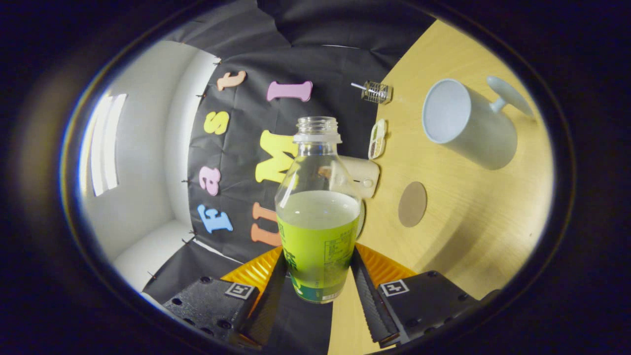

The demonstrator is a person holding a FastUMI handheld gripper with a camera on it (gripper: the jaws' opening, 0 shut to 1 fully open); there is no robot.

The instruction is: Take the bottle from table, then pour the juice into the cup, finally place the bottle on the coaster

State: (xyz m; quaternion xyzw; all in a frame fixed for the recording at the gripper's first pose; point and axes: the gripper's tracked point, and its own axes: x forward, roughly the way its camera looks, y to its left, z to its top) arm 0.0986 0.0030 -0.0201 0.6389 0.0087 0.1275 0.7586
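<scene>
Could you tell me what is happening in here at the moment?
A hand-held claw is shut on an uncapped bottle about half full of juice, with the view rolled sideways against the table. The white cup looks empty, and the round coaster lies bare beyond the fingers.

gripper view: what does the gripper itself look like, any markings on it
The gripper has two long fingers with ribbed inner faces. Each is mounted on a blocky black body with screw holes, topped by a square black-and-white tag. Ridged orange panels sit behind the fingers.
</scene>
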